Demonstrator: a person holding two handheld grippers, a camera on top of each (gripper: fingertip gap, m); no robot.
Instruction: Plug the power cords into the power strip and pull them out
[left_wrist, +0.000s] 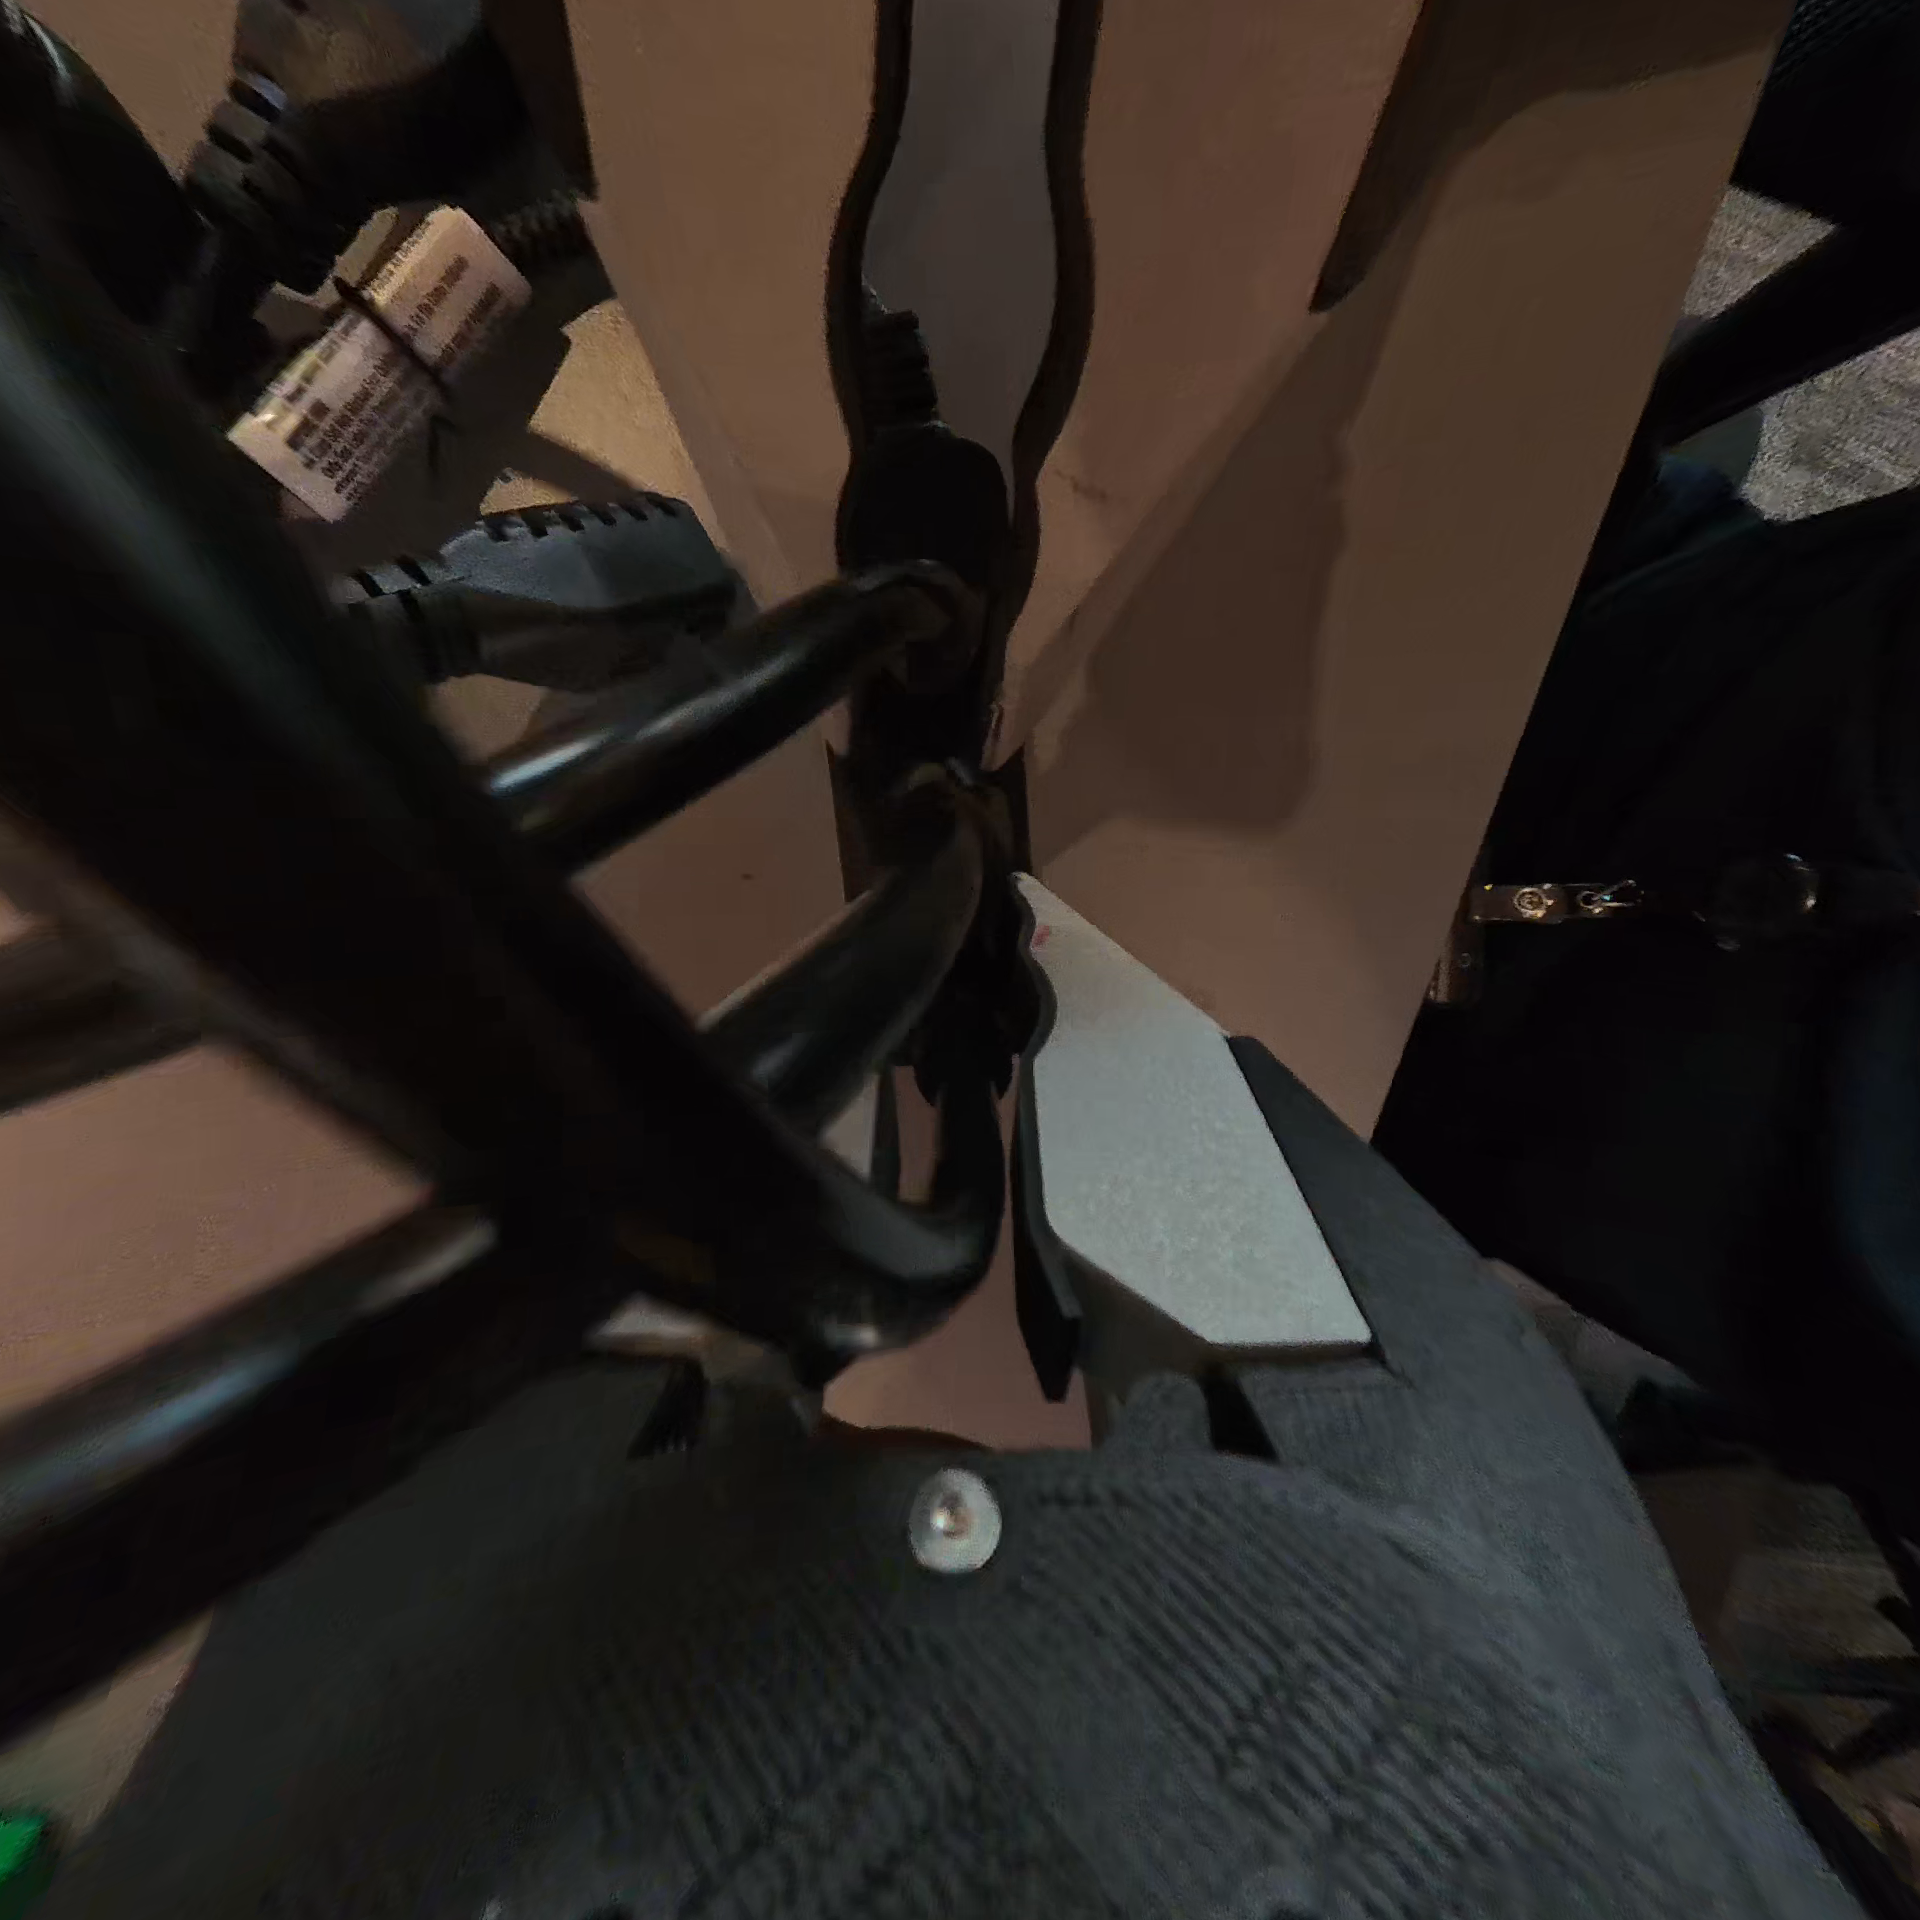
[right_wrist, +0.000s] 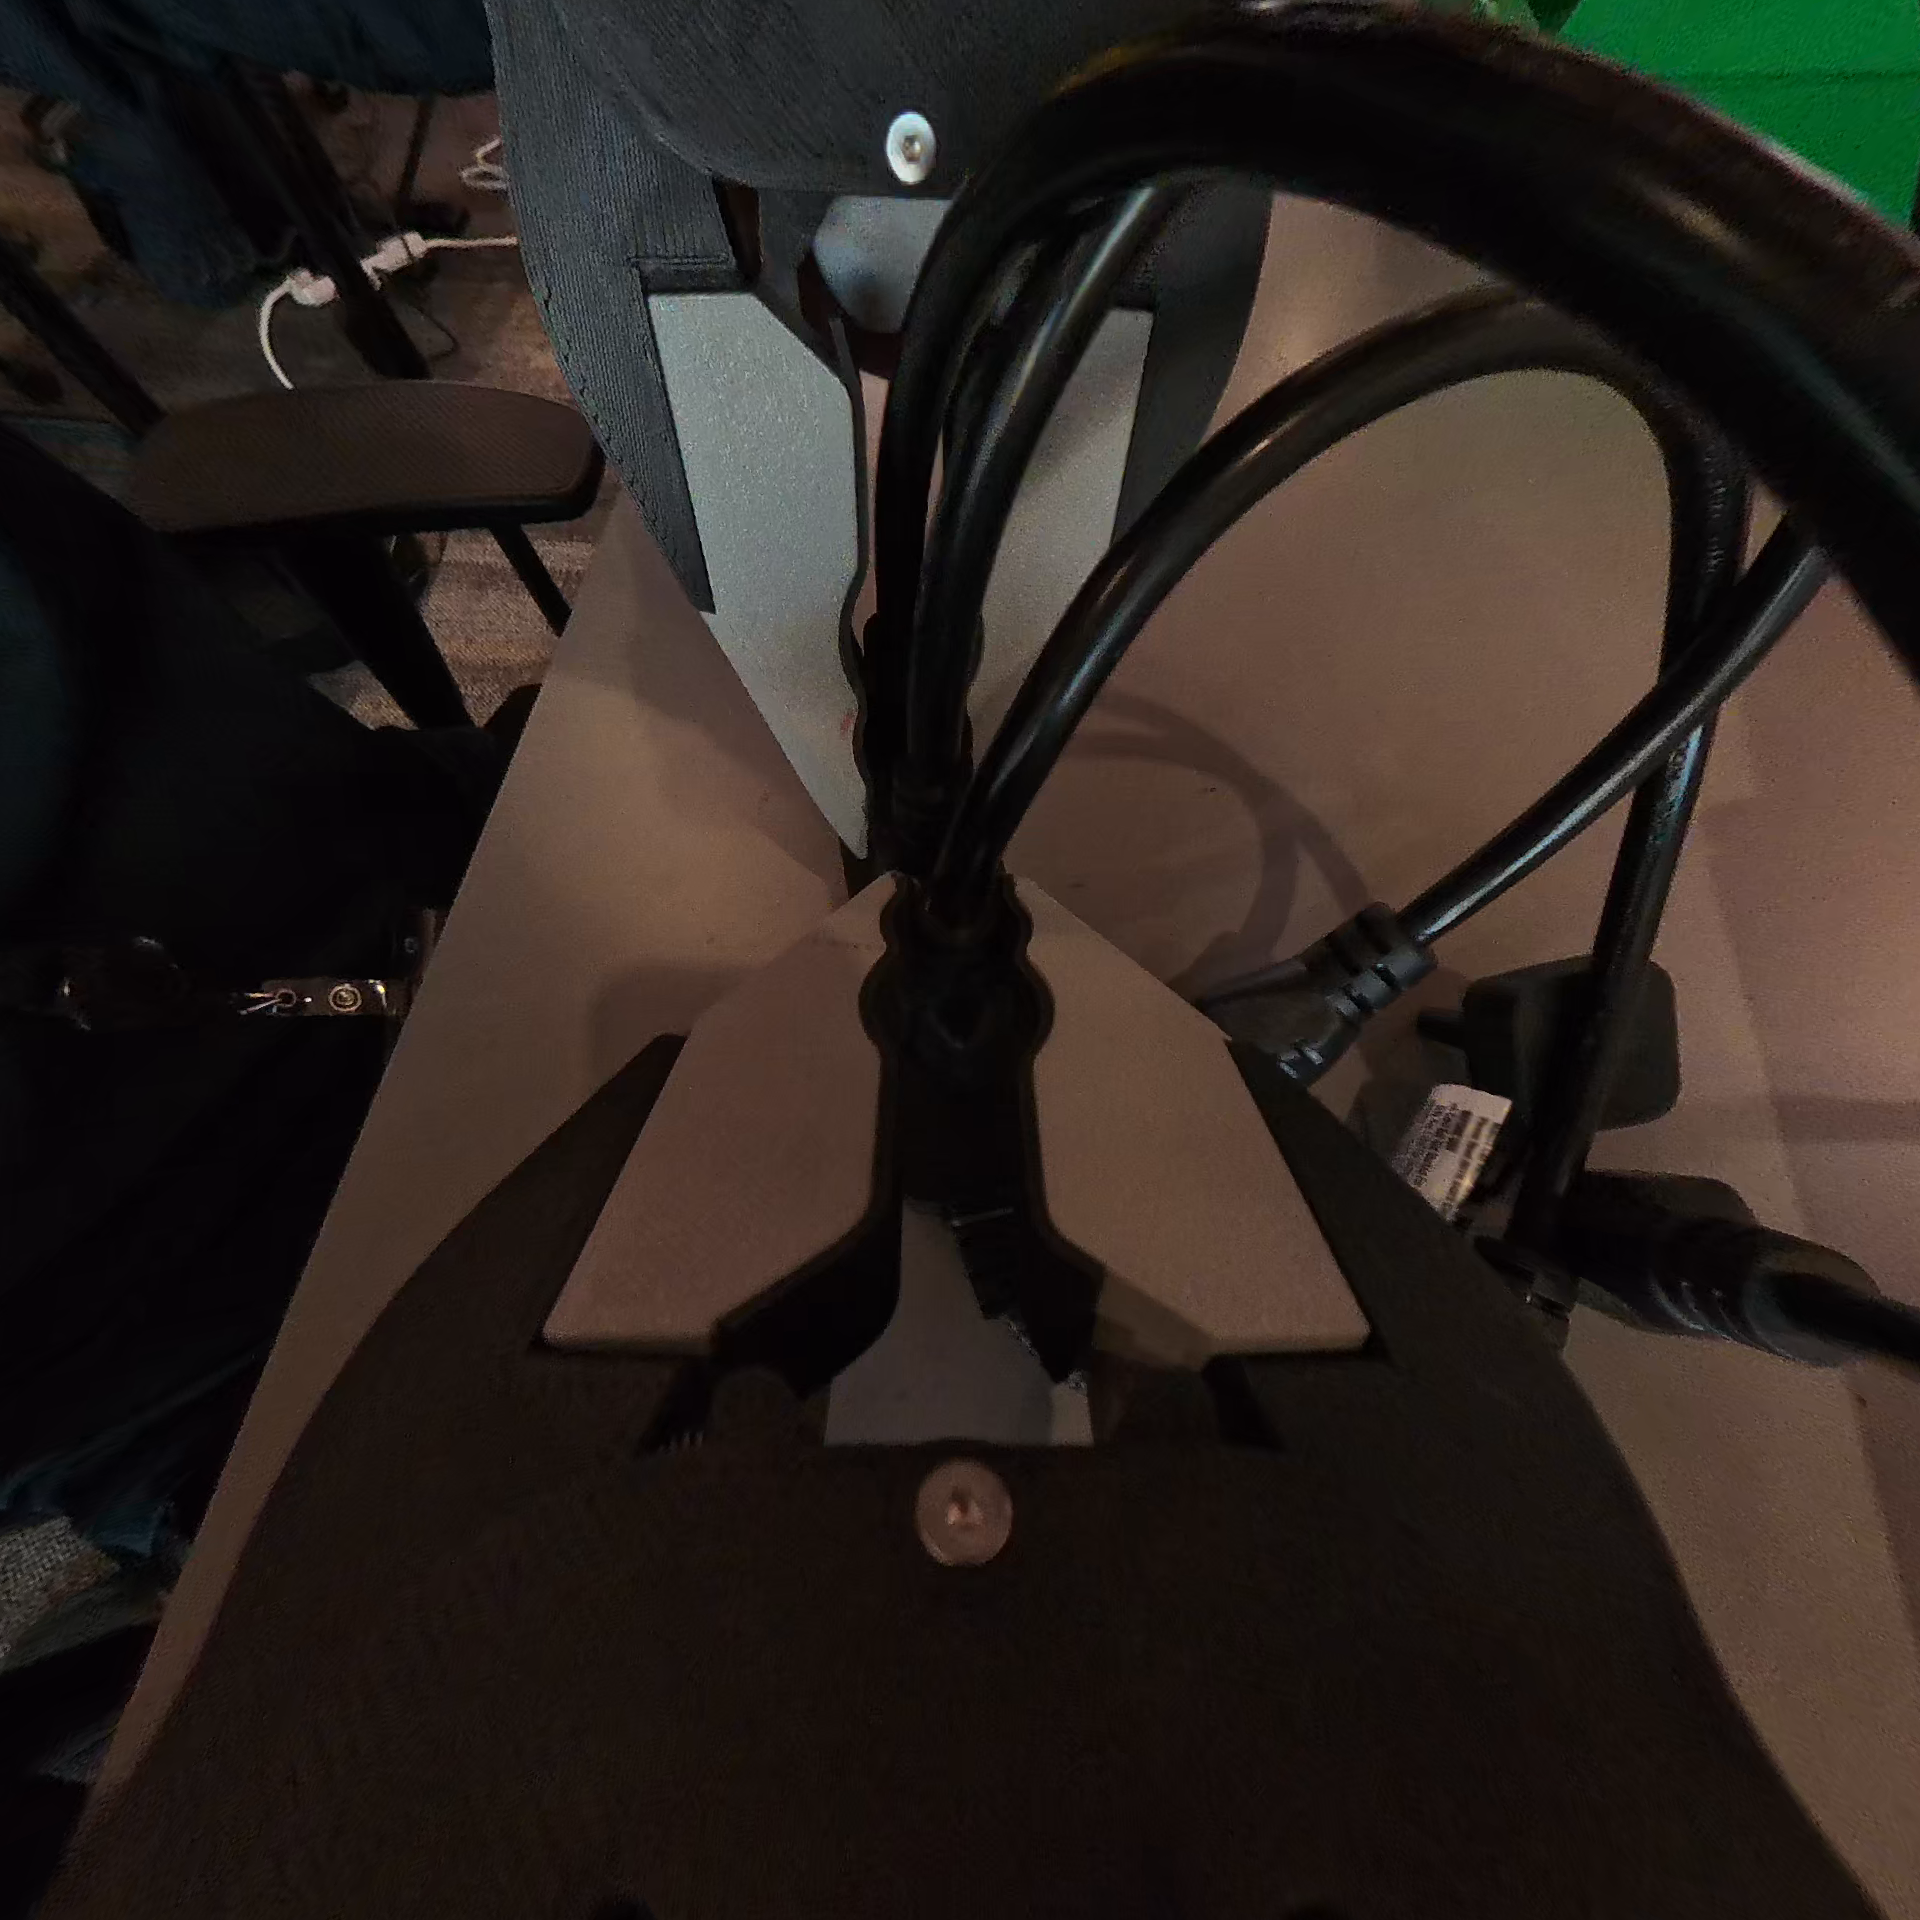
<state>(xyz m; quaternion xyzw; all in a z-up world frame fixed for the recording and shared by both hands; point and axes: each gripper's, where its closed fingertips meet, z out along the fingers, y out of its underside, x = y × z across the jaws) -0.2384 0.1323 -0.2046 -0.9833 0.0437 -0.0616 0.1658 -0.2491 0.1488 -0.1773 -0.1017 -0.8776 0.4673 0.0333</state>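
- Two grippers in the scene, facing each other tip to tip over a pale tabletop (right_wrist: 644, 831), both meeting on the same dark knot of cable.
- Right gripper (right_wrist: 951, 914): two grey fingers nearly closed, black wavy pads (right_wrist: 883, 997) pressed on a black plug body (right_wrist: 951, 1049) wedged between them. Clamped on it.
- Left gripper (left_wrist: 940, 883): one grey finger (left_wrist: 1174, 1122) clear on its right side, the other finger hidden behind thick blurred cable up close. From the right wrist view its two grey fingers (right_wrist: 758, 499) sit either side of the cord bundle (right_wrist: 935, 582) with the pads against it, so it looks closed on the cords; exact contact is dark and hard to read.
- Power cords: at least three black strands rise out of the pinch point, one loop (right_wrist: 1351, 436) arcing wide to the right, one very thick blurred arc (right_wrist: 1558, 208) across the top right of the right wrist view.
- Loose plug ends on the table, right of the right gripper: two counted, one ridged connector (right_wrist: 1340, 987) and one blocky plug (right_wrist: 1579, 1039).
- One white label tag (left_wrist: 384, 364) wrapped on a cord, upper left in the left wrist view; also one grey-black plug (left_wrist: 582, 592) lying just below it.
- Power strip: cannot tell which dark shape it is; not clearly visible in either view.
- One black chair seat (right_wrist: 353, 457) off the table edge on the floor side; one green patch (right_wrist: 1745, 94) at the top right.
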